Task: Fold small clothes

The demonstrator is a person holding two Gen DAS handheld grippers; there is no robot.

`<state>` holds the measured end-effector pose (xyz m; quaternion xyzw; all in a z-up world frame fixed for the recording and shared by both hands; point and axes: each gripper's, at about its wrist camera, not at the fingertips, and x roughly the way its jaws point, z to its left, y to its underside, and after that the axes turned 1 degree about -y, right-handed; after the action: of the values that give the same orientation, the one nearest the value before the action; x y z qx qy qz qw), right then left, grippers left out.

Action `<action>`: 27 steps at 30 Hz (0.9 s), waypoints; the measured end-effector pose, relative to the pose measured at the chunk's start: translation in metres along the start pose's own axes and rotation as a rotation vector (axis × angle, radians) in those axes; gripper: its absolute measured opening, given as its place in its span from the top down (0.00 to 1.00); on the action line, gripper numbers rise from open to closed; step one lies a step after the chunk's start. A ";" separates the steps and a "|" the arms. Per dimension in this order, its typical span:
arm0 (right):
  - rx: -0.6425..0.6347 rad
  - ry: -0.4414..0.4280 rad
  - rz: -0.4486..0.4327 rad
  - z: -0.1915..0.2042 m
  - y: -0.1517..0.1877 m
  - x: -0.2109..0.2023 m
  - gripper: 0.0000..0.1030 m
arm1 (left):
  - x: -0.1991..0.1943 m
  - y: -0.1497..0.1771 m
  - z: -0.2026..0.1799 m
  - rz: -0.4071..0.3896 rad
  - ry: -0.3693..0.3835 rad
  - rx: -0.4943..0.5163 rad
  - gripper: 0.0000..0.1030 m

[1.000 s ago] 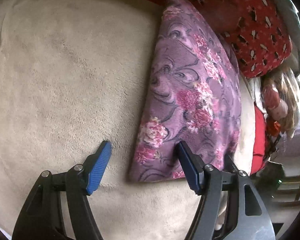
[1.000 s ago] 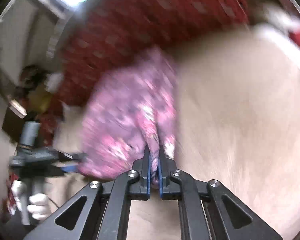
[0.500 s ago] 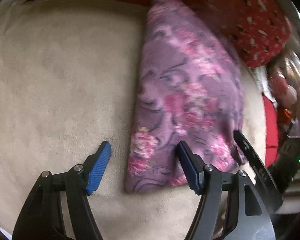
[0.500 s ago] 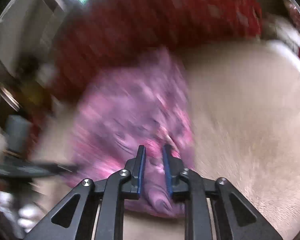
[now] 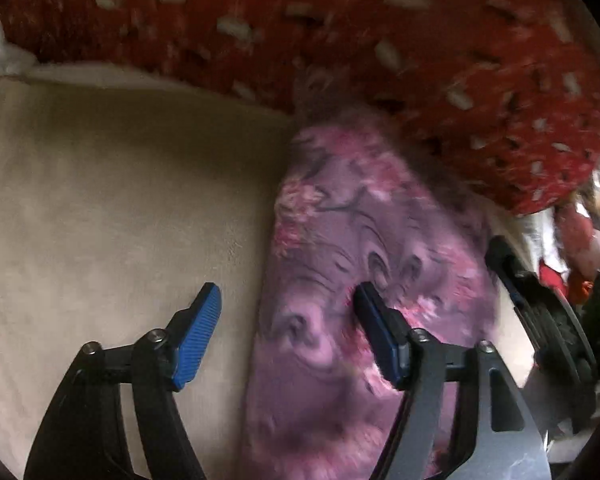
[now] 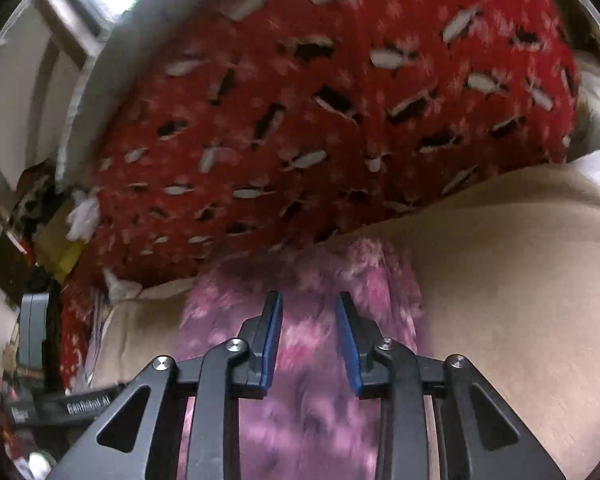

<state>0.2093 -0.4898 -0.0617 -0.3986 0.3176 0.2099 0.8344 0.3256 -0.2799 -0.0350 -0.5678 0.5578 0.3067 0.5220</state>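
A purple floral garment lies folded in a long strip on the beige blanket, its far end against a red patterned pillow. My left gripper hangs over the strip's left edge. Its jaws are opening, one finger over the blanket and the other over the cloth, gripping nothing. In the right wrist view the same garment runs under my right gripper. Its jaws are opening too, and the cloth lies below them unpinched. The view is blurred by motion.
The red pillow fills the far side and overhangs the blanket. My right gripper's fingers show at the right edge of the left wrist view. Clutter and a doll lie beyond the bed's right side.
My right gripper was shut on a fold of the garment and has let it go. Both grippers moved along the strip toward the red pillow. My left gripper's jaws have spread wider.
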 end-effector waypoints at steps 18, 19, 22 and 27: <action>-0.044 0.103 0.048 0.000 0.004 0.042 0.63 | 0.029 -0.042 -0.016 -0.027 -0.113 0.016 0.09; -0.038 0.100 0.033 -0.001 0.002 0.041 0.64 | 0.031 -0.041 -0.013 -0.035 -0.096 0.002 0.08; -0.041 0.089 0.030 -0.003 0.003 0.044 0.64 | 0.027 -0.035 -0.011 -0.065 -0.084 0.010 0.08; -0.006 0.041 0.016 -0.013 0.004 0.027 0.63 | 0.009 -0.021 -0.011 -0.085 -0.083 0.018 0.09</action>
<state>0.2216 -0.4953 -0.0894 -0.4026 0.3375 0.2094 0.8247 0.3452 -0.2966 -0.0352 -0.5729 0.5138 0.3026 0.5624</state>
